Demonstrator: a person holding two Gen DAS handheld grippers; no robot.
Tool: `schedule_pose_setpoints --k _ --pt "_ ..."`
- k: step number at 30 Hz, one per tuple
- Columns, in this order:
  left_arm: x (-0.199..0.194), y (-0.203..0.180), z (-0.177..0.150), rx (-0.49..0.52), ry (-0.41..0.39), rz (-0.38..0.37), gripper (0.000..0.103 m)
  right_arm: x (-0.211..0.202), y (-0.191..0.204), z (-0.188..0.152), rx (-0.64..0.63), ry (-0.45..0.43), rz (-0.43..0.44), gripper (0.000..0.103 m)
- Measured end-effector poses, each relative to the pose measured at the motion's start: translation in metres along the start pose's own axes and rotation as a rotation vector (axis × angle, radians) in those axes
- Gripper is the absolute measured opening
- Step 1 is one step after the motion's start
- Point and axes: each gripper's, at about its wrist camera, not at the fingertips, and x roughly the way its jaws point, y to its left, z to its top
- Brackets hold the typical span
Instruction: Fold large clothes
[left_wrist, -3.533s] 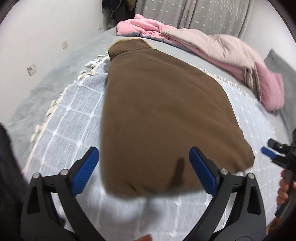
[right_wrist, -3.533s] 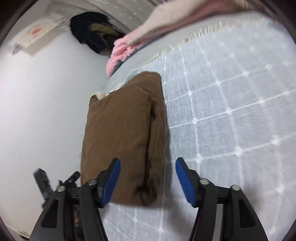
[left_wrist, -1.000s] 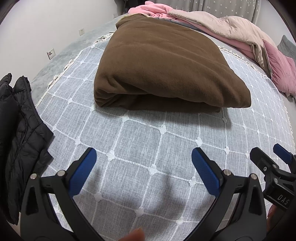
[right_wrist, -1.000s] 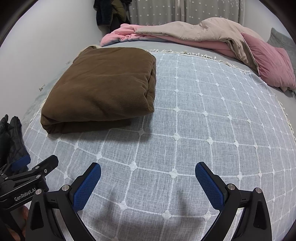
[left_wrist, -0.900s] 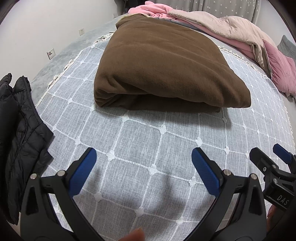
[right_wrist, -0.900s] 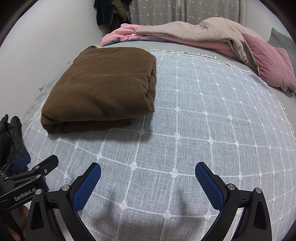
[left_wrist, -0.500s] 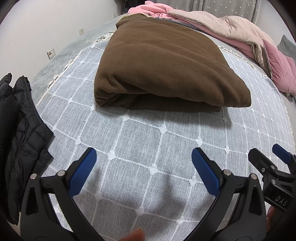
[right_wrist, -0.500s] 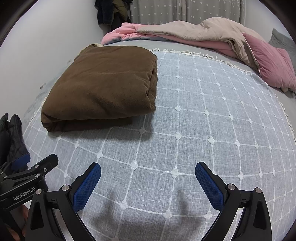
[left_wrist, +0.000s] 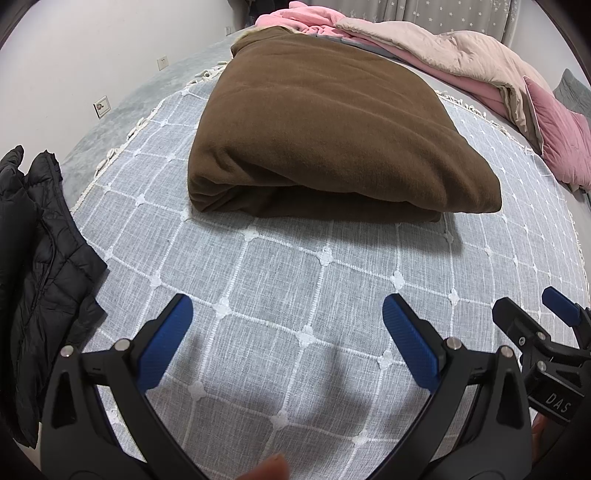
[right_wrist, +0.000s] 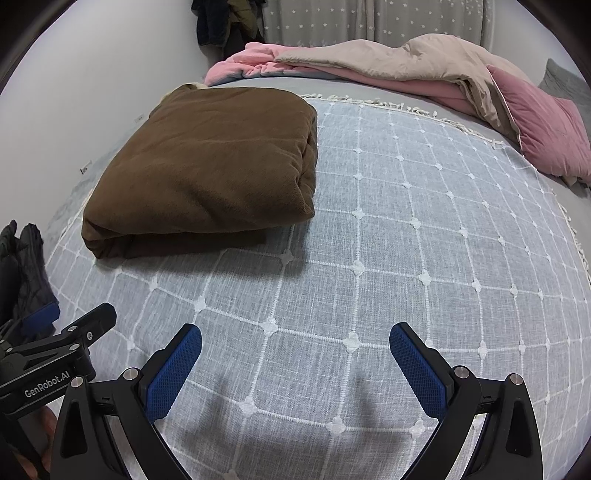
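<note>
Brown garment (left_wrist: 332, 122): folded into a thick rectangular bundle, lying flat on the grey checked bedspread (left_wrist: 288, 280), on the bed's left half, ahead of both tools and apart from them.
Left hand-held gripper (left_wrist: 287, 334): released, blue pads spread wide above bare bedspread, holding nothing.
Right hand-held gripper (right_wrist: 295, 363): released too, jaws wide apart over the checked cloth, empty.
Left wrist view only: the bundle's near edge head-on, with stacked layers at the fold; a wall socket (left_wrist: 101, 107) low on the white wall; a fingertip (left_wrist: 266, 470) at the bottom edge; the right tool's black body, marked "DAS", at the lower right.
Right wrist view only: the bundle's right side edge (right_wrist: 308, 162), a rounded fold with a seam; a wide empty stretch of bedspread to the bundle's right; dark clothes (right_wrist: 229, 22) hanging in the far corner; the left tool's black body, marked "GenRobot.AI", at the lower left.
Both views: a black puffer jacket (left_wrist: 37, 266) at the bed's left edge, near the left tool, far more of it seen in the left view; a pink and beige duvet (right_wrist: 406, 66) heaped across the far end of the bed; a dark pink pillow (right_wrist: 543, 125) at the far right.
</note>
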Motion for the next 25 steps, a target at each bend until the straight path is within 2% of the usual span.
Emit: schedule_pose_setpoints --k 25 --pt "0.0017 0.0018 -0.0006 0.010 0.000 0.000 0.102 0.0021 0.0009 -0.0025 -0.014 0.007 0.003 0.102"
